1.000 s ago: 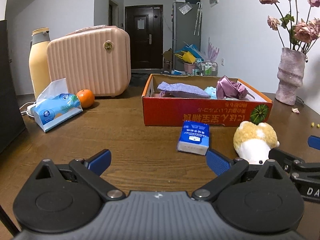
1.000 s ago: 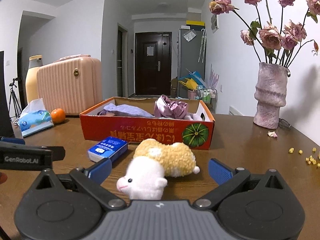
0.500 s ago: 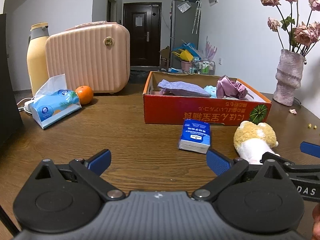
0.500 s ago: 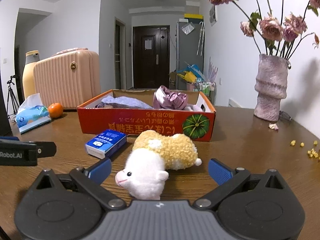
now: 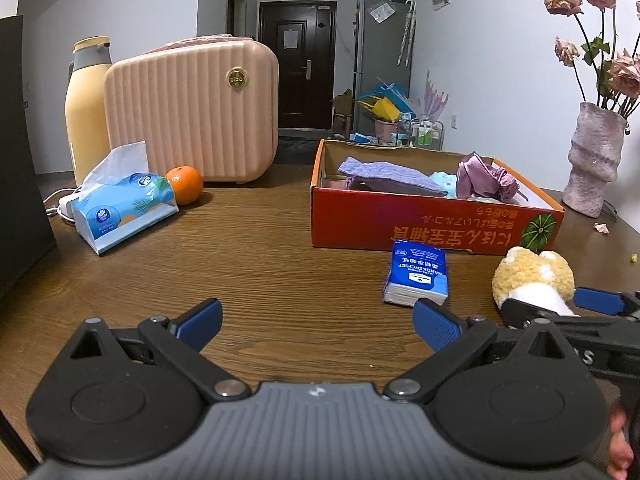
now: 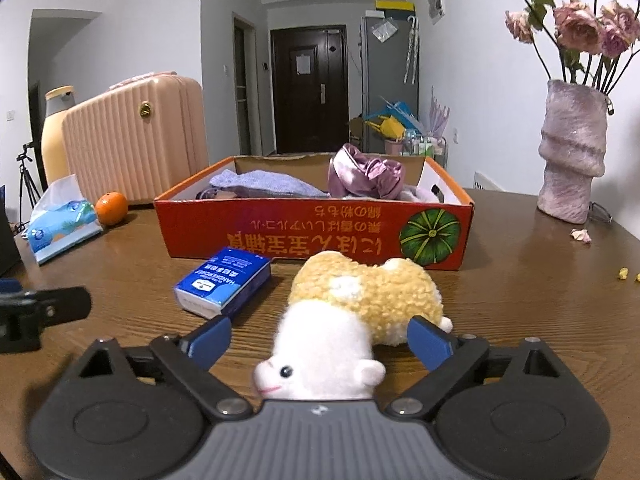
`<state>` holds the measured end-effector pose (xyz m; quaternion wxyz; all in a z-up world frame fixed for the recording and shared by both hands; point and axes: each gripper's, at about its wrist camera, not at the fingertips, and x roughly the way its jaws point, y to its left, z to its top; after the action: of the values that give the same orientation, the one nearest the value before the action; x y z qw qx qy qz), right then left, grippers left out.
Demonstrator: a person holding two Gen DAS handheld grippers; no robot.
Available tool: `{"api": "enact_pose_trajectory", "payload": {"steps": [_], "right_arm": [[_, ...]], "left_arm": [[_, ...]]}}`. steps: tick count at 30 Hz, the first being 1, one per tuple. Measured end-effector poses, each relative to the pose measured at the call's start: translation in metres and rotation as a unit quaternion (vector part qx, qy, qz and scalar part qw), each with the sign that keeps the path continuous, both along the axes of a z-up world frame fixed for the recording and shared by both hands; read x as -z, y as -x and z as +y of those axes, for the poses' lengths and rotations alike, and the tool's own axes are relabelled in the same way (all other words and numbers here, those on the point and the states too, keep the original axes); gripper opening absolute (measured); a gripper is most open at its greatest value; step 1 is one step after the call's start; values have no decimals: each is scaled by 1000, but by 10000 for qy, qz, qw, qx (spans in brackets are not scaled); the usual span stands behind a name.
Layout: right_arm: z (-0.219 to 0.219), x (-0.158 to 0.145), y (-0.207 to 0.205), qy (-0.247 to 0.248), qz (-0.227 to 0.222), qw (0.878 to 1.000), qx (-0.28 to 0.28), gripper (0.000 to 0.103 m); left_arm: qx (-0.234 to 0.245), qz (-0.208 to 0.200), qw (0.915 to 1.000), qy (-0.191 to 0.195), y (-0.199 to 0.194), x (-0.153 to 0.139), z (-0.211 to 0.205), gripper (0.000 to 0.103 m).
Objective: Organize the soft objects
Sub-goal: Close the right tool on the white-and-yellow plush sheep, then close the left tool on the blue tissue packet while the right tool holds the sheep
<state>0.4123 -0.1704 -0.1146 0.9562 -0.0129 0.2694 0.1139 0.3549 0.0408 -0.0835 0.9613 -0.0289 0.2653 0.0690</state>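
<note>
A yellow and white plush toy (image 6: 360, 300) lies on the wooden table in front of a red cardboard box (image 6: 312, 232). Its white head sits between the open fingers of my right gripper (image 6: 320, 338), which are not closed on it. The toy also shows in the left wrist view (image 5: 534, 278), at the right. The box (image 5: 400, 224) holds a purple cloth (image 5: 384, 174), a mauve satin bundle (image 6: 364, 176) and a pale blue item. A blue handkerchief pack (image 6: 224, 282) lies left of the toy. My left gripper (image 5: 316, 320) is open and empty above bare table.
A tissue pack (image 5: 124, 204), an orange (image 5: 184, 184), a pink ribbed case (image 5: 192, 108) and a yellow flask (image 5: 86, 100) stand at the back left. A vase of dried roses (image 6: 572, 152) stands at the right, with crumbs near it.
My right gripper has moved forward and its fingers now flank the plush toy's head. The left gripper has drifted a little; its view shifted slightly.
</note>
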Motion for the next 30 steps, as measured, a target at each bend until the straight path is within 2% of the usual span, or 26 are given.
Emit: {"api": "enact_pose_trajectory", "payload": {"steps": [7,14,24,29,30], "right_arm": [[1,4,-21,-97,218,9996,121,78],[1,8,-33,-88,306,9994,164,60],[3,6,-31,-91,196,9997,97,53],[0,4,-30,-143,130,9997,117,51],[-1,3,-30,-149,108,9998,118,47]], "left_arm": [[-5,-10,10000,-3,0,0,0,103],[-16,-1,10000,-12,0,0,-1,103],[-29,8,10000,2,-1,1,-1,103],[-47,154,9997,159,-8,3,3,103],[-59,177,9997,168,-9,3,2,103]]}}
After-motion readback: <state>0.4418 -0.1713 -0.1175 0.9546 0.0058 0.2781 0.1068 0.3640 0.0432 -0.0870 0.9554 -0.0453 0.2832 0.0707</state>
